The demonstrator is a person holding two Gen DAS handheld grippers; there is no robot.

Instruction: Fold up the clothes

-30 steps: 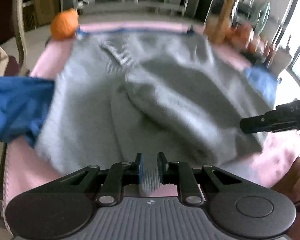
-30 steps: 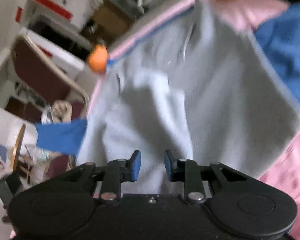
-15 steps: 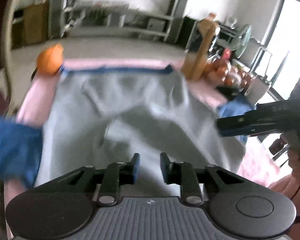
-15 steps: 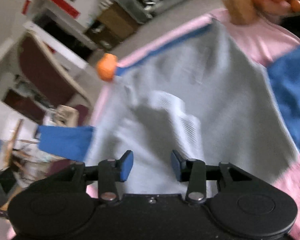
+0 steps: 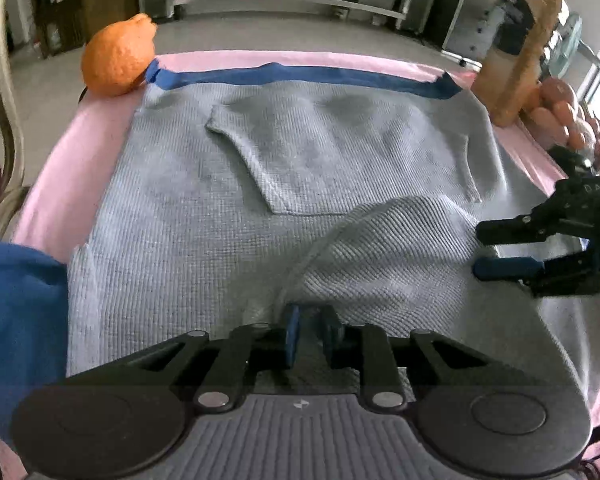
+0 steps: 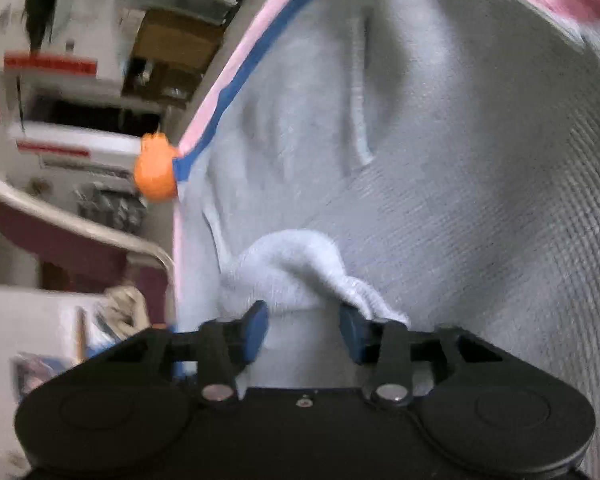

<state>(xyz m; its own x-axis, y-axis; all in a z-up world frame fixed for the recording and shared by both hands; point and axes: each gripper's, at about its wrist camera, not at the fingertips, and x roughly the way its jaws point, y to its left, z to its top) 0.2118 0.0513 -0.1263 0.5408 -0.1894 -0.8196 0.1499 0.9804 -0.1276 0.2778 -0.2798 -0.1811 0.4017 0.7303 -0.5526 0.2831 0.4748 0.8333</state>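
A grey knitted sweater [image 5: 228,216] with a blue hem band [image 5: 300,74] lies spread on the pink tablecloth [image 5: 80,152]. One sleeve [image 5: 380,248] is folded across its body. My left gripper [image 5: 310,330] is low at the near edge, its jaws closing on a ridge of grey fabric pinched between the narrow pads. My right gripper [image 5: 478,250] reaches in from the right edge. In the right wrist view the right gripper [image 6: 302,328] has its jaws closing on a bunched lump of the sweater [image 6: 296,264], which fills the gap.
An orange fruit [image 5: 118,56] sits at the far left corner of the cloth. At the far right stand a brown bottle [image 5: 520,44] and a pile of orange fruits [image 5: 560,120]. A blue garment [image 5: 20,320] hangs at the near left. A chair [image 6: 80,232] stands left of the table.
The left gripper let go of the fold it held, swung across, and now pinches fabric at the near edge. The right gripper rolled, came down and now has a lump of sweater in its jaws.
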